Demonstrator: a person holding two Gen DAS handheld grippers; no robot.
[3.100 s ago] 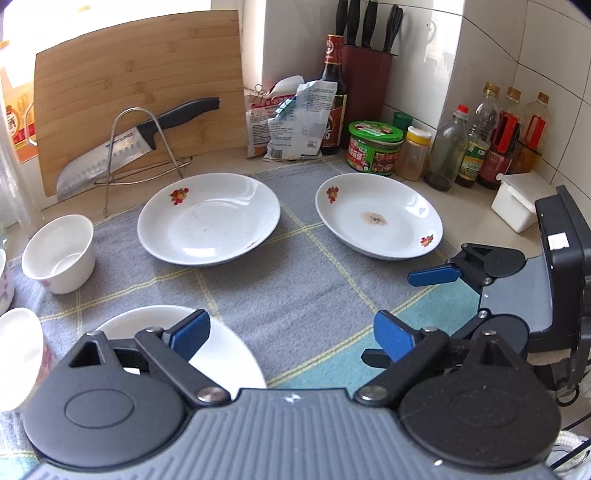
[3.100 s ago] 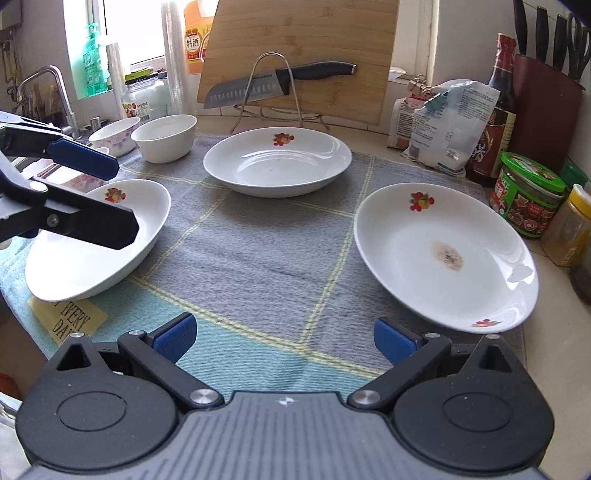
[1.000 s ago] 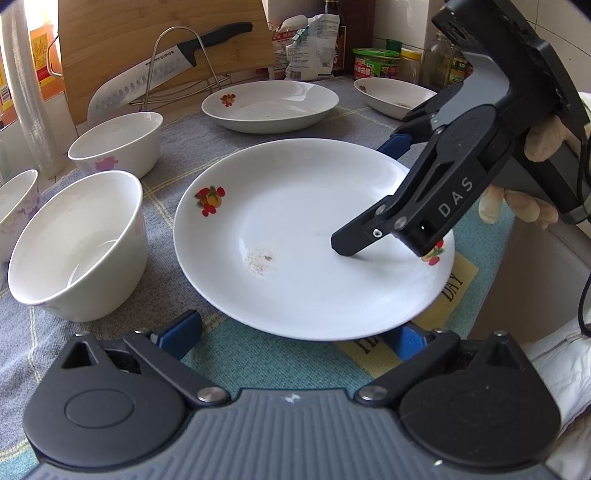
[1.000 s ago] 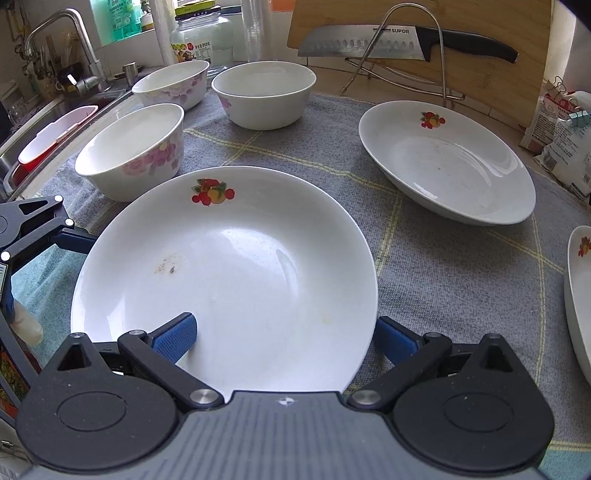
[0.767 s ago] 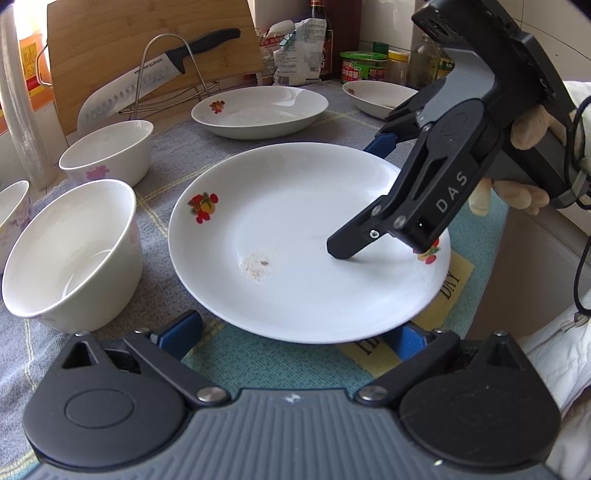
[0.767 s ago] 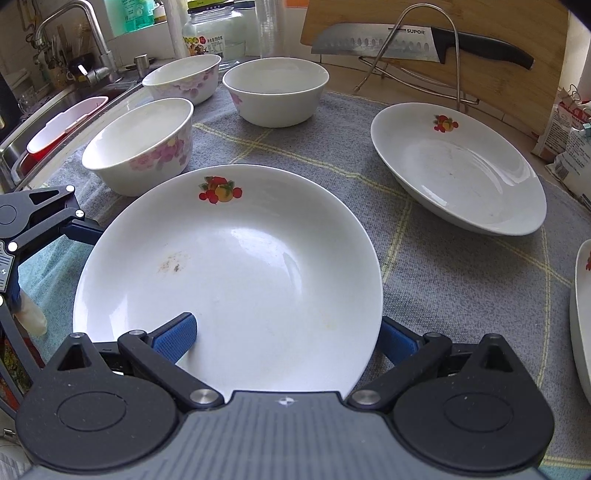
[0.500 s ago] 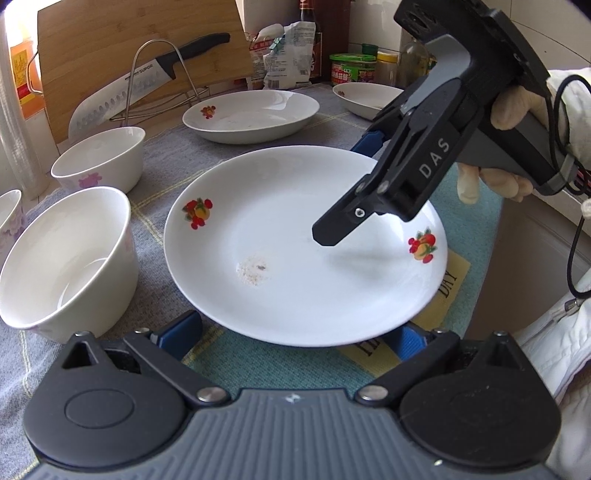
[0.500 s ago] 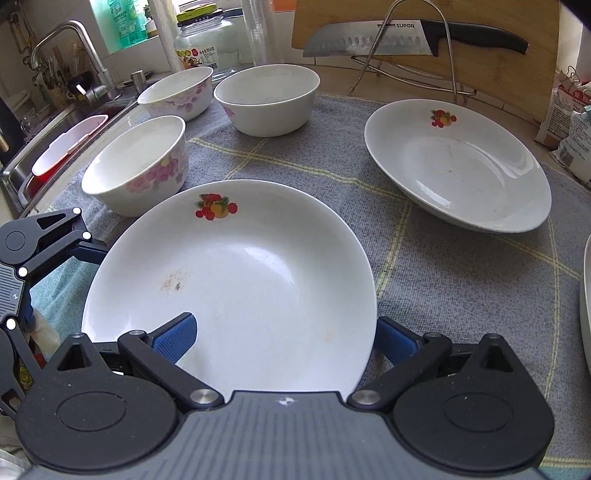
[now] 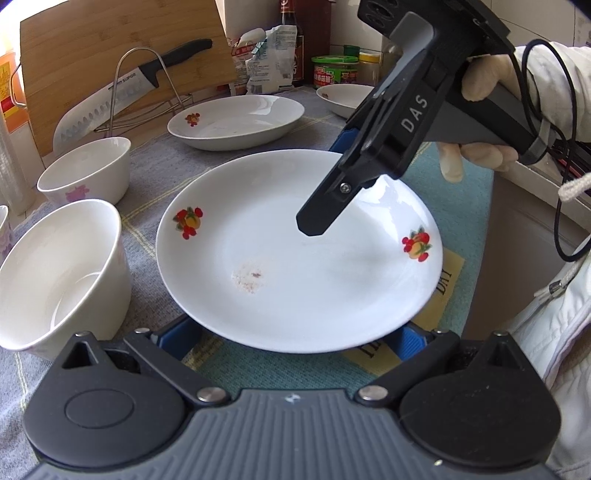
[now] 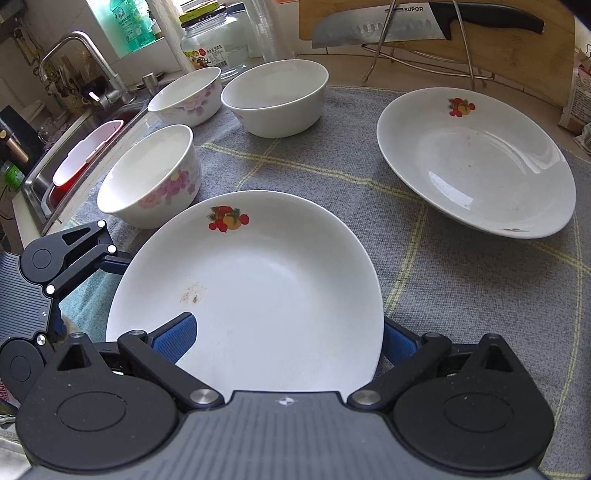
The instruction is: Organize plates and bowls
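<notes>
The shallow white porcelain plate with red fruit motifs (image 9: 299, 254) sits raised above the grey checked cloth (image 10: 303, 162) covering the table, near its front edge, with a faint reddish smear of residue on its inner surface and nothing else in it. The right hand-held gripper (image 10: 284, 338) has the plate's near rim between its blue pads, one finger over the inside and the other at the outer edge; whether it actually pinches the rim I cannot tell. The left hand-held gripper (image 9: 297, 338) is spread wide, its blue tips just under the plate's opposite edge.

Just beside the plate stands a white bowl with pink flowers (image 10: 149, 177), holding nothing. Two more white bowls (image 10: 275, 98) stand farther back, also unfilled. A second fruit-patterned white plate (image 10: 476, 162) lies well apart on the cloth, with slight specks inside. Behind it, a large kitchen knife (image 10: 417, 22) rests on a wire stand against a wooden cutting board (image 9: 110, 59).
</notes>
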